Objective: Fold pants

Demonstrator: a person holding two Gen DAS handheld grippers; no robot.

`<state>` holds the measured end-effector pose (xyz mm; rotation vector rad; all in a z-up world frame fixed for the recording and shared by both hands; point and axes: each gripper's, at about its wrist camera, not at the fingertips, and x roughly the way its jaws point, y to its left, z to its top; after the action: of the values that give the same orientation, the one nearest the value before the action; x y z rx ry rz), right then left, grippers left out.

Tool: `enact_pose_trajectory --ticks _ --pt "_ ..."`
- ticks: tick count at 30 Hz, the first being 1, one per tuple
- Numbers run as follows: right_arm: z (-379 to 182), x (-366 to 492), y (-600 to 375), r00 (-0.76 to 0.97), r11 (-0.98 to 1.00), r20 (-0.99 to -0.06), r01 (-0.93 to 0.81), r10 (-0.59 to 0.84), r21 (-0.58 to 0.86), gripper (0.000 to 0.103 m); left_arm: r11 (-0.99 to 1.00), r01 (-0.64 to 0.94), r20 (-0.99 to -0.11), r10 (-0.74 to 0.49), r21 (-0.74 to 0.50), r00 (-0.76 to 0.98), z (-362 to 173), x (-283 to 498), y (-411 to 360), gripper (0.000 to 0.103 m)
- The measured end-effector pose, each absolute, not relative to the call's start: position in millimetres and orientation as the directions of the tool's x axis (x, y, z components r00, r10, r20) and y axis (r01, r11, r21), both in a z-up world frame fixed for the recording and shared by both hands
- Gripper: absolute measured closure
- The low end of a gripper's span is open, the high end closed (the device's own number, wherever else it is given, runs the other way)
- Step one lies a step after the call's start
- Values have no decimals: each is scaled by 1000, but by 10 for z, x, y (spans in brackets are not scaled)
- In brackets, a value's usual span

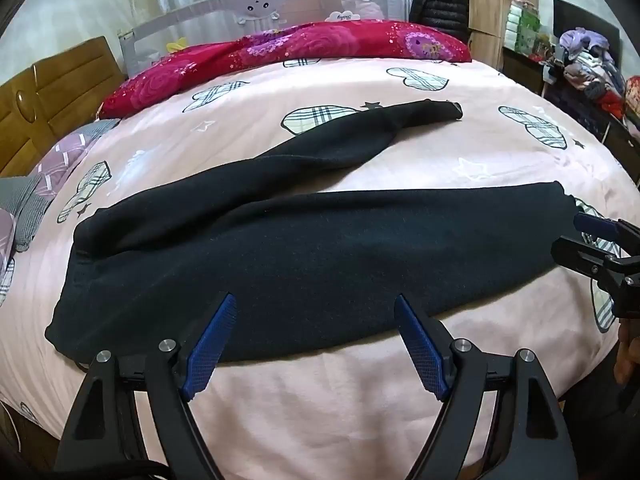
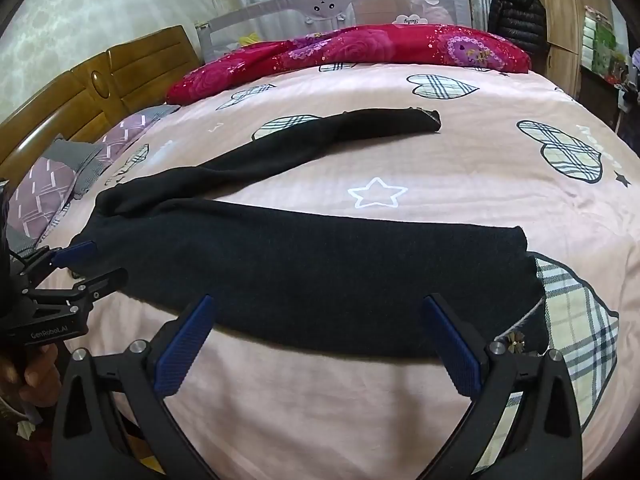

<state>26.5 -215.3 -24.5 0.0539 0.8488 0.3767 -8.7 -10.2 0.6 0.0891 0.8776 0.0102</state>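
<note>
The black knitted pants lie spread across the pink heart-print bedsheet, legs apart. Soft and limp (likely droopy), they want pinching at waistband and cuff. The left gripper and right gripper hover gaping, empty.

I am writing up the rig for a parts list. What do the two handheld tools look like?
Both match: the left tool and right tool each have two black, curved plastic arms with triangular cut-outs, silver round pivot bolts, and blue fingers with a fine grid texture. Seen from the right wrist, the left tool's black body carries white "GenRobot.AI" lettering.
</note>
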Motion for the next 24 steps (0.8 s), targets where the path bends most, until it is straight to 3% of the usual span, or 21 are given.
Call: enact_pose_trajectory --ticks 24 --pt "-273 277 -2064 582 929 -733 -316 352 196 1 997 11 -776 57 82 628 -66 -47 -66 21"
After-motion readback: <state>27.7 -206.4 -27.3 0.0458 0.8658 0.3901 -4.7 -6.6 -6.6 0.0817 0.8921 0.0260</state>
